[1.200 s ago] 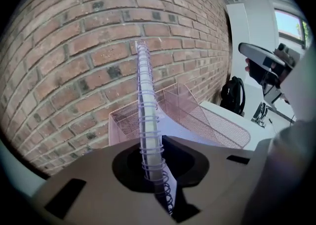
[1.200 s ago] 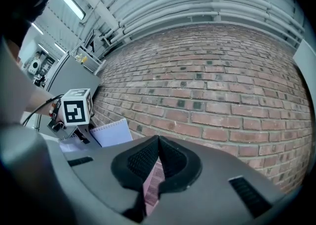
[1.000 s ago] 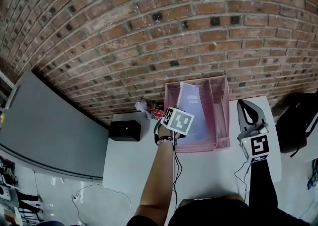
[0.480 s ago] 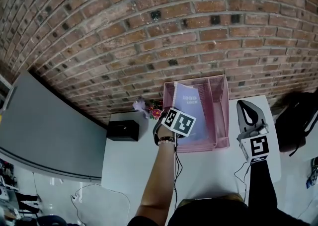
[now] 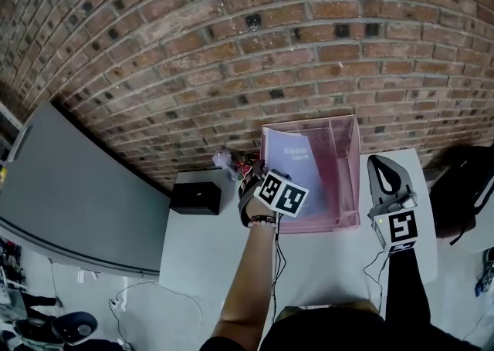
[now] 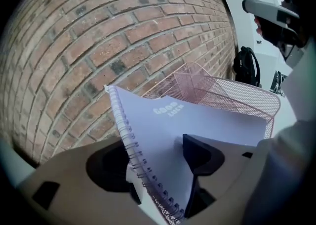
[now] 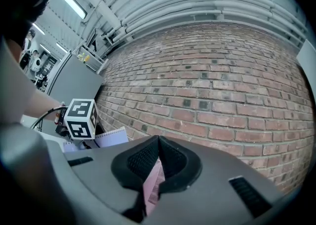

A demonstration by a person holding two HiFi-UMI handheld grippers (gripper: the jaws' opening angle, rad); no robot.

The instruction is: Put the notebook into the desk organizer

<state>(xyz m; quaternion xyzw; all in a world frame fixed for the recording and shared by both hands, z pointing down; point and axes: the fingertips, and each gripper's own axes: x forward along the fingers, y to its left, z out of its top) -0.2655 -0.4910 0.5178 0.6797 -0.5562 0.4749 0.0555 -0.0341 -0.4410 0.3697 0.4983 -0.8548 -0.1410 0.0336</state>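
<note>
Left claw, just opening, straddles notebook leaning in pink organizer.

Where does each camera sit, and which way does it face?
Head view: on the person's head, steeply down at table, organizer, notebook; left forearm, left gripper, right gripper show.
Left gripper view: rides the left gripper, toward organizer and brick wall; its jaws, just opening, stand apart around the notebook.
Right gripper view: rides the right gripper, toward the brick wall; jaws together.
All three share the notebook.
</note>
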